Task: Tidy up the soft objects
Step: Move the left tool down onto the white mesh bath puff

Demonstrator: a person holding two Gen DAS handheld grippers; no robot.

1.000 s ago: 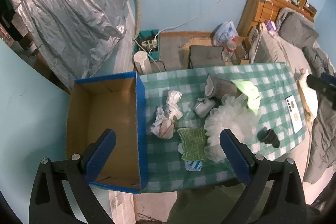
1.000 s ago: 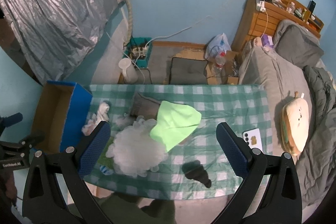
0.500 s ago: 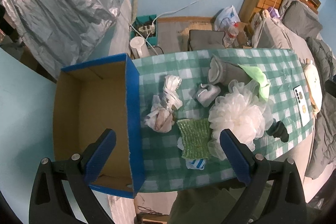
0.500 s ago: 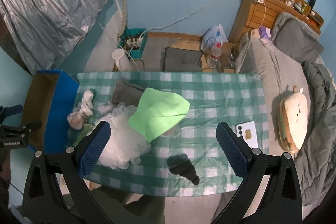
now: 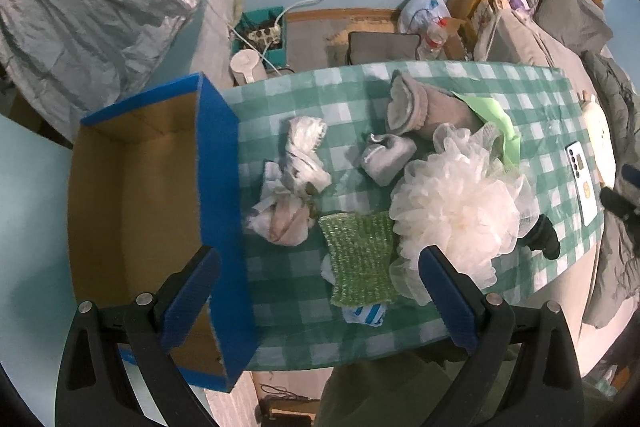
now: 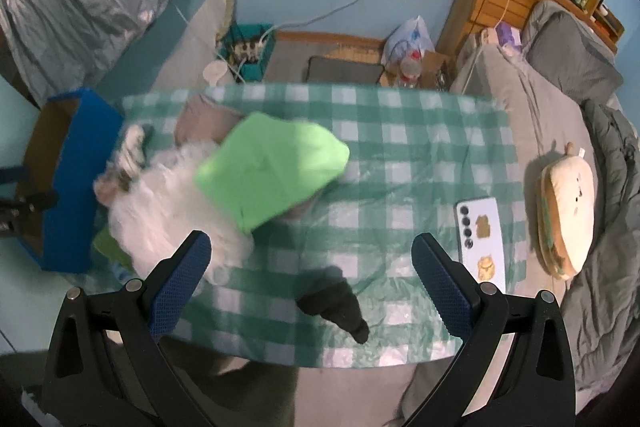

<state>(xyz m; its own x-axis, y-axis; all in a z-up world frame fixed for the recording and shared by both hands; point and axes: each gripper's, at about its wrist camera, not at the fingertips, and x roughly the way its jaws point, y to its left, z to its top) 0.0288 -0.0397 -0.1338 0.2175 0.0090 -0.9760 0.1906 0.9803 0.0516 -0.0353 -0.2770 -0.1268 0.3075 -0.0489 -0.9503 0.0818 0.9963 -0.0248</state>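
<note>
Soft things lie on the green checked table [image 5: 348,95]: a white mesh bath pouf [image 5: 460,203], a green knitted cloth [image 5: 360,259], crumpled white rags [image 5: 292,187], a grey sock roll [image 5: 388,157], a grey boot-like slipper [image 5: 416,107], a light green cloth [image 6: 268,167] and a black sock [image 6: 340,303]. An open cardboard box with blue sides [image 5: 132,195] stands at the table's left end. My left gripper [image 5: 316,295] is open, high above the box edge and green cloth. My right gripper [image 6: 310,279] is open, high above the black sock.
A white phone [image 6: 480,239] lies at the table's right end. A bed with a sandwich-shaped plush [image 6: 568,211] is on the right. A power strip in a teal bin [image 5: 260,35], a bottle and bags sit on the floor behind the table.
Both grippers have come lower and closer to the table. The left view has shifted right off the box; the right view has shifted right, so the pile sits further left.
</note>
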